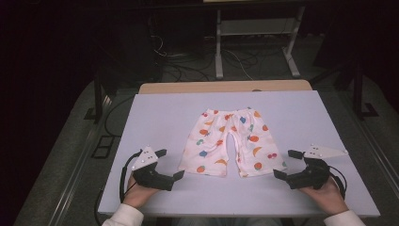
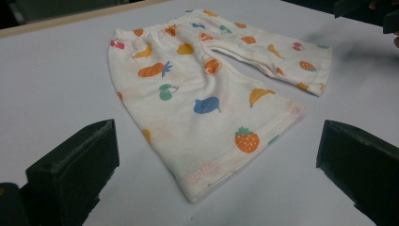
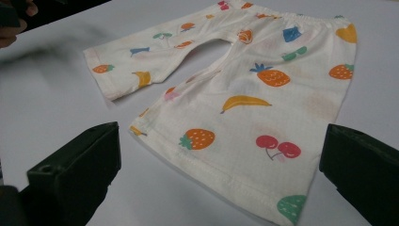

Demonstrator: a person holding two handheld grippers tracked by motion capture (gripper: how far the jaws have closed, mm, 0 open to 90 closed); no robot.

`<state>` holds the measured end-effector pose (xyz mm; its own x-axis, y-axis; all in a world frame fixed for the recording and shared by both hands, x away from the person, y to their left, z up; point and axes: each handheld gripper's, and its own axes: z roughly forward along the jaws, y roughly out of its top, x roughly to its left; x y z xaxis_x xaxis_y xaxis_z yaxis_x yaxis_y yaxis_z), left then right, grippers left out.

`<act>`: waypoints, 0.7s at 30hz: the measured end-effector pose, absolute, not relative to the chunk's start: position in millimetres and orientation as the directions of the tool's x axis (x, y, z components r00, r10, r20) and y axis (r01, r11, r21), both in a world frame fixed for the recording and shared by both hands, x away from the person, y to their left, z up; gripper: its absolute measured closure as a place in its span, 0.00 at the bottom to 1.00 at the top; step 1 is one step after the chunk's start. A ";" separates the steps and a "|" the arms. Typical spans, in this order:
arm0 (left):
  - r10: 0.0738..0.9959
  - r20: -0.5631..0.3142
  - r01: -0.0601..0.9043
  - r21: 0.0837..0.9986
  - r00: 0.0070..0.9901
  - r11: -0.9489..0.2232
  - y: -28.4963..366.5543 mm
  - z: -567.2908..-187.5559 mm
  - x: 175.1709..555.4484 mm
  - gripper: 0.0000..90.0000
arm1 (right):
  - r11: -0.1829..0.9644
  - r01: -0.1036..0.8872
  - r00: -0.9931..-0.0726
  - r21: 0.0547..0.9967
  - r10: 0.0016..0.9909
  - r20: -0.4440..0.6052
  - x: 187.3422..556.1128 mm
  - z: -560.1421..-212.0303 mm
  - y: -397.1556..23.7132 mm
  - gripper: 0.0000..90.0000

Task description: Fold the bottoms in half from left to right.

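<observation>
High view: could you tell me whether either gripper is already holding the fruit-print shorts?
No, the left gripper and the right gripper both sit open on the table, each beside the shorts without touching them.

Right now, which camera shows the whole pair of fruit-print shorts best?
The high view: the shorts lie flat on the table, waistband and both leg hems visible. The left gripper view shows them close and slanted, one leg foremost. The right gripper view crops its nearer leg's hem.

A pale table (image 1: pixel 155 117) stands before a metal frame (image 1: pixel 219 42) and floor cables (image 1: pixel 179 66).
</observation>
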<state>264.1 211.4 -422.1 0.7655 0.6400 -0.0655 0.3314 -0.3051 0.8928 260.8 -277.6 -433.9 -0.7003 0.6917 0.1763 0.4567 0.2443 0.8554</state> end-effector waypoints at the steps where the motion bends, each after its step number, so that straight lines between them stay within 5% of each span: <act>1: 0.640 -0.066 0.331 0.894 0.765 -0.303 211.5 -421.9 264.0 0.00 | 0.245 0.457 -0.700 0.855 0.692 0.175 260.9 -434.0 -277.7 0.00; 21: 0.638 -0.071 0.333 0.894 0.766 -0.299 211.5 -422.1 263.8 0.00 | 0.247 0.446 -0.705 0.860 0.690 0.168 259.1 -431.9 -277.7 0.00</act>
<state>263.8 211.5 -422.1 0.7665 0.6383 -0.0714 0.3326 -0.2993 0.8943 259.1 -277.7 -431.9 -0.7046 0.6895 0.1676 0.4459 0.2466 0.8604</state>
